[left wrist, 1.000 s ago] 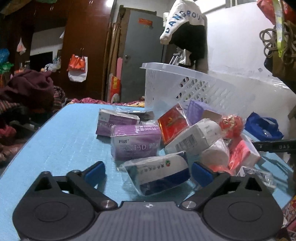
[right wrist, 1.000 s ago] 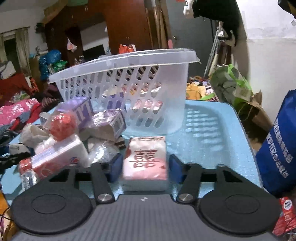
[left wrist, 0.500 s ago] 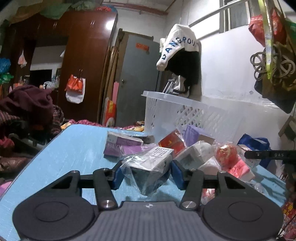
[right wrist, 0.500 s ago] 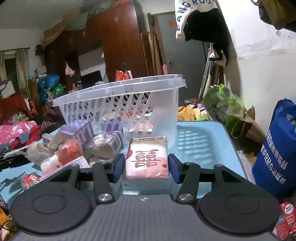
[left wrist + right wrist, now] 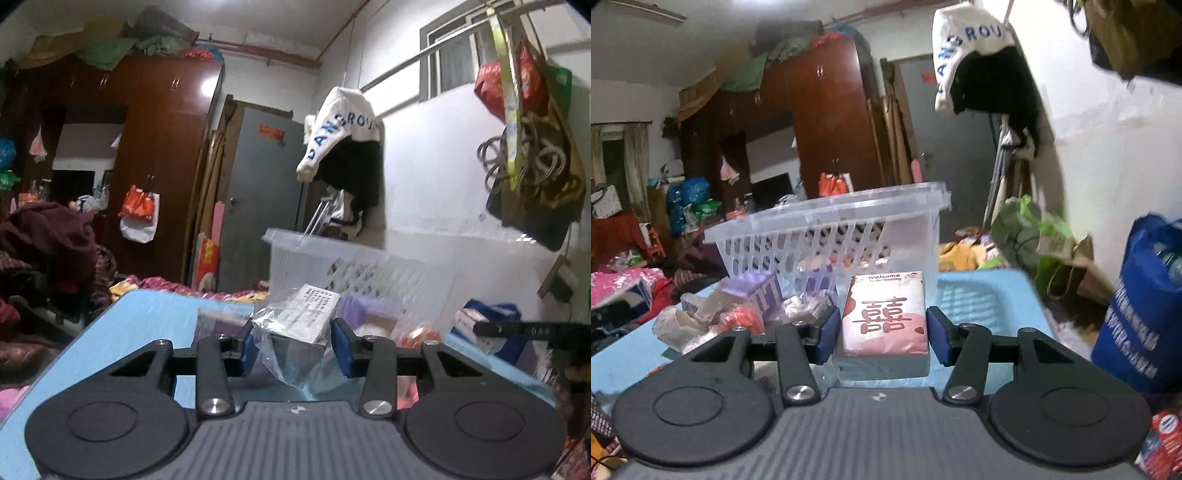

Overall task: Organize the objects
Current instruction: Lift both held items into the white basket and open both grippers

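While my left tongs point(image 5: 293, 349), jaws just closing, pinch the plastic-wrapped medicine box point(image 5: 310, 317) above the blue bench point(image 5: 140, 317), I should lift it over the basket point(image 5: 354, 258) rim. In the right view, my right tongs point(image 5: 881, 334) clench the pink tissue pack point(image 5: 886, 314) before the white basket point(image 5: 827, 229); I'd keep it level.

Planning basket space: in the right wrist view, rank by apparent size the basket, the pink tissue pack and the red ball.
1. basket
2. pink tissue pack, though nearness to the camera enlarges it
3. red ball
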A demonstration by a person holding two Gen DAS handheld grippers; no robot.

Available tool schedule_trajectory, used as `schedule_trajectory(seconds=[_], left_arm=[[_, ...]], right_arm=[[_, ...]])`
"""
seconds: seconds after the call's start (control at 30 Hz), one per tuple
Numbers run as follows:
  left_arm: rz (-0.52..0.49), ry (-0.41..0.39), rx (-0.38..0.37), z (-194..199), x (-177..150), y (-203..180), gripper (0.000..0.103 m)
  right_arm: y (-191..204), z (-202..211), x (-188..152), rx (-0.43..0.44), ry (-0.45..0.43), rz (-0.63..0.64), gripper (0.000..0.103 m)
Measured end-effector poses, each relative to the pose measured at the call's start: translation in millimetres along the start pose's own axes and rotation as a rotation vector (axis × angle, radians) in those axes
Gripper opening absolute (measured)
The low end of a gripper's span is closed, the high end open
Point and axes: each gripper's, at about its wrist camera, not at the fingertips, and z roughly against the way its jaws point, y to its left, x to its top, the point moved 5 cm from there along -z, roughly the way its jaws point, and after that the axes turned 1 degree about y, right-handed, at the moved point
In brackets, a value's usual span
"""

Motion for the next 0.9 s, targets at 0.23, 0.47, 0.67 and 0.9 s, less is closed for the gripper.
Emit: schedule_trajectory(seconds=[0.23, 0.47, 0.67, 0.9], left_arm=[[-0.022, 0.048, -0.068, -57.4, 88.8, -34.2, 0.045], [0.021, 0.341, -0.005, -183.4, 116.9, -50.1, 0.046], [0.105, 0.331, -0.009, -187.5, 111.9, -28.1, 0.084], [0.036, 0.190, -0.063, -69.4, 66.8, -27.8, 0.092]], right_arm=[[51.3, -7.5, 99.3, 0.009, -0.040, 0.163, 0.055], [57.0, -122.1, 133.1, -0.030, 0.272, 0.181, 0.056], [56.3, -103.5, 138.8, -0.064, 0.160, 0.151, 0.103], [69.0, 11.6, 33.1, 0.177, 0.054, 0.111, 0.103]])
